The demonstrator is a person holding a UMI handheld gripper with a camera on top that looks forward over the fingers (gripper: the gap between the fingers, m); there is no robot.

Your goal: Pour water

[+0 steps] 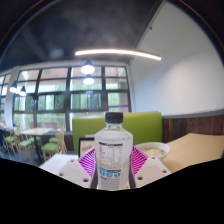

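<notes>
Low in the middle of the frame, my gripper (112,168) is closed on the water bottle (112,150). The magenta striped pads (88,160) sit against its two sides at label height, and I see no gap on either side. The bottle stands upright between my fingers with its white cap at the centre of the frame; I cannot see its base, so I cannot say whether it is lifted or resting on something.

The bottle is clear thin plastic, round, with a paper-like label wrapped around its middle and a ridged cap that appears to be on. I judge the step in hand to be securing and carrying the bottle toward a pour. To do it well I would keep the squeeze even and moderate, since soft walls like these likely buckle, and hold it vertical until it is over the receiving vessel. The cap would have to come off before any water flows.

Just beyond my right finger, right of centre, sits a pale round bowl (153,149) on a light, smooth table (195,150); it seems the likely target. Behind it runs a lime-green padded bench back (150,125). Farther off, in the left half, are large windows (60,95), and above centre a long ceiling light (117,53).
</notes>
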